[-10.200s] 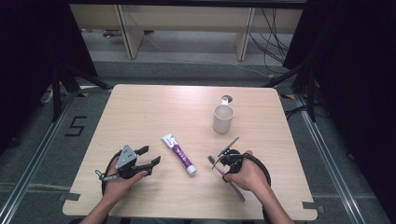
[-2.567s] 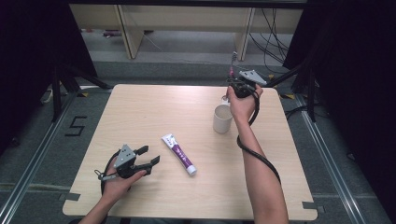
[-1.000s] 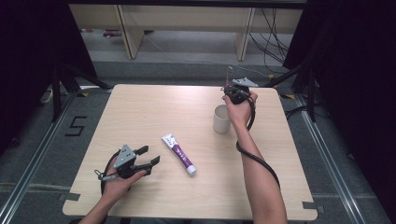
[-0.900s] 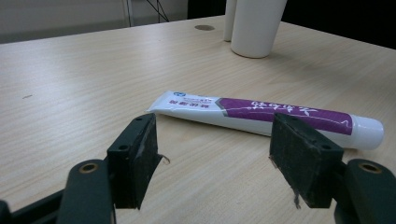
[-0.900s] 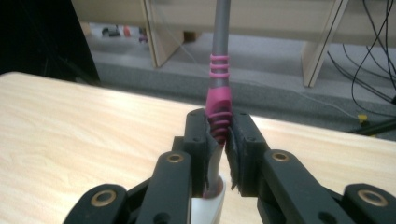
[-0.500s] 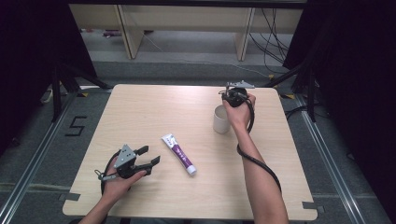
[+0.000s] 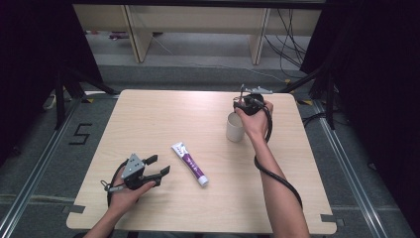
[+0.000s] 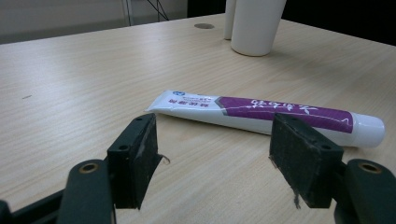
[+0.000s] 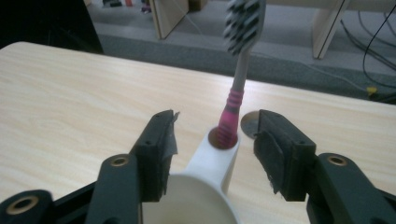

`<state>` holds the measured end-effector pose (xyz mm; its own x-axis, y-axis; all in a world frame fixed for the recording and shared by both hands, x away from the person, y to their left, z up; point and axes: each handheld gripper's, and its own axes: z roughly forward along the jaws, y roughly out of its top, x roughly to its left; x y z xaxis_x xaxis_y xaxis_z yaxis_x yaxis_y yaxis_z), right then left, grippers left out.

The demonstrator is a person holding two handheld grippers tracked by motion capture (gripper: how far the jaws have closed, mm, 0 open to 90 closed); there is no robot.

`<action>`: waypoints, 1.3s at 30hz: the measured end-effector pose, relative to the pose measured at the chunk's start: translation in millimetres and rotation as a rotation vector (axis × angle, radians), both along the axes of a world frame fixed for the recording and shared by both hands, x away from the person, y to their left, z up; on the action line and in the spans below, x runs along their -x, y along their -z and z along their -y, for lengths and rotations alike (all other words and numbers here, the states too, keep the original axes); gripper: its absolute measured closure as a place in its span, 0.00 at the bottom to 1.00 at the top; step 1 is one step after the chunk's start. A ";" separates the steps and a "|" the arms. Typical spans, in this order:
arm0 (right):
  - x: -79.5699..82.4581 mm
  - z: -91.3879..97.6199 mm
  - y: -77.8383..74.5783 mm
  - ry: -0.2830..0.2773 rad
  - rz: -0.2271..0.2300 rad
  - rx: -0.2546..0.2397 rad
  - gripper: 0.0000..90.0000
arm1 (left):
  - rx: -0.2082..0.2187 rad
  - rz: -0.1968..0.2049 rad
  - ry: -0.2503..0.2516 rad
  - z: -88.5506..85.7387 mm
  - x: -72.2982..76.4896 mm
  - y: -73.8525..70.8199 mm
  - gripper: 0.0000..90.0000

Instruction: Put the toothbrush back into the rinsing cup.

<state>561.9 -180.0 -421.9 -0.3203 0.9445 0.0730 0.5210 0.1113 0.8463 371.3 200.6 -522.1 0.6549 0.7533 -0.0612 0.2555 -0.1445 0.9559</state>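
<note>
your right gripper (image 9: 212, 154) hangs just above the white cup (image 9: 198, 186) at the far right of the tabletop (image 7: 148, 114). its jaws have just been opening and now stand spread, one on each side of the toothbrush (image 9: 236, 79) without touching it. the toothbrush stands upright by itself, handle down in the small side holder of the cup, bristles up, so it looks set down and released, and the holder is what keeps it from tipping. your left gripper (image 8: 215, 154) rests low near the front left edge, jaws spread and empty, aimed at the purple and white toothpaste tube (image 8: 266, 114) that lies flat mid-tabletop, cap toward you, well apart from the cup; it looks placed ready for a pick. the tabletop is pale wood grain with a round hole beside the cup. around it lie grey floor, dark curtains, cables and wooden furniture legs.
</note>
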 end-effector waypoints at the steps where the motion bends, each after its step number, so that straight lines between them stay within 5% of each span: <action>1: 2.0 0.3 -0.7 -0.002 -0.005 0.001 0.51 | 0.001 0.000 0.000 0.0 0.0 0.0 0.36; 21: 28.9 31.2 -4.2 -0.032 -0.069 -0.005 0.46 | -0.010 -0.012 -0.011 -0.2 0.3 -0.6 0.36; 32: 57.7 44.3 6.5 -0.047 -0.054 -0.006 0.45 | -0.010 -0.012 -0.010 0.1 0.4 -0.6 0.36; 39: 75.7 54.8 18.0 -0.029 -0.085 -0.041 0.46 | -0.011 -0.006 -0.011 -0.2 0.5 -0.6 0.36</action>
<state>486.2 -234.8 -439.9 -0.3387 0.9305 0.1392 0.5881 0.0939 0.8033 370.7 200.8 -521.5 0.6465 0.7607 -0.0572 0.2630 -0.1518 0.9528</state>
